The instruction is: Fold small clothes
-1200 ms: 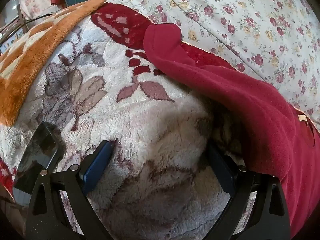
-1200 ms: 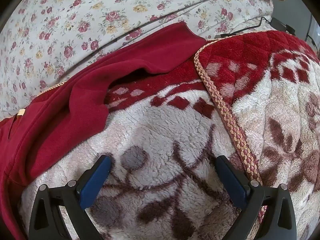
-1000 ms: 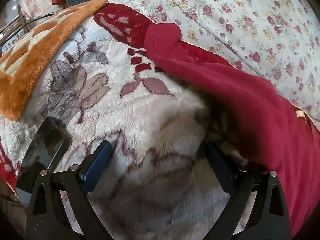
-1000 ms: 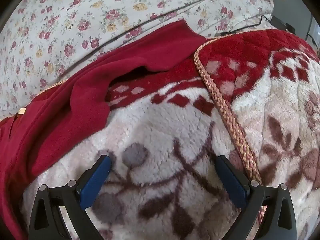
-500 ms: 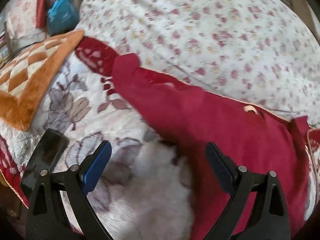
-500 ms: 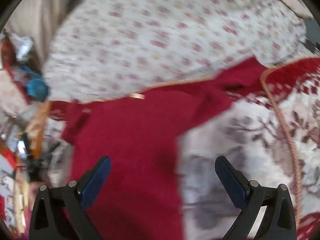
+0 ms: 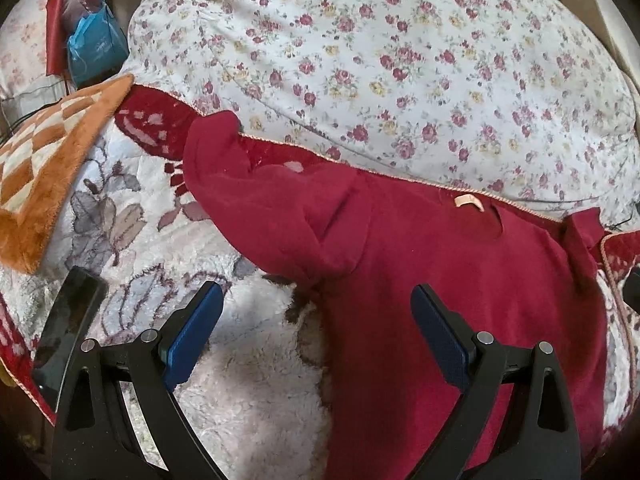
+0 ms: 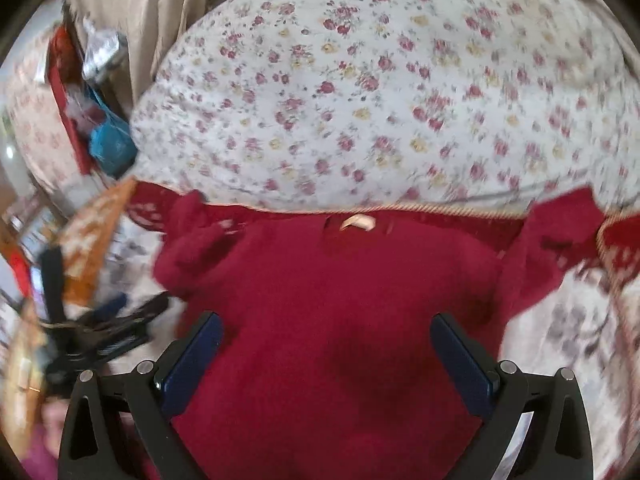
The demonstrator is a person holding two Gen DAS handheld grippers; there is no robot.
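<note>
A small dark red fleece top [image 7: 460,280] lies spread on a fluffy white and red patterned blanket [image 7: 248,380], collar with a pale label [image 7: 466,201] toward the far side. Its left sleeve [image 7: 256,196] reaches out to the left, its right sleeve [image 8: 552,236] to the right. My left gripper [image 7: 316,320] is open and empty above the top's left side, near the armpit. My right gripper [image 8: 326,348] is open and empty over the middle of the top [image 8: 332,300]. The right wrist view is blurred.
A big floral quilt [image 7: 400,64] rises behind the top. An orange checked cushion [image 7: 44,160] lies at the left, a black phone [image 7: 68,320] on the blanket near my left gripper. A blue bag [image 7: 96,48] and clutter sit at the far left.
Both grippers have pulled back and up from the blanket. The whole top with collar and both sleeves now shows; before, only the sleeves showed close up. Both stayed open.
</note>
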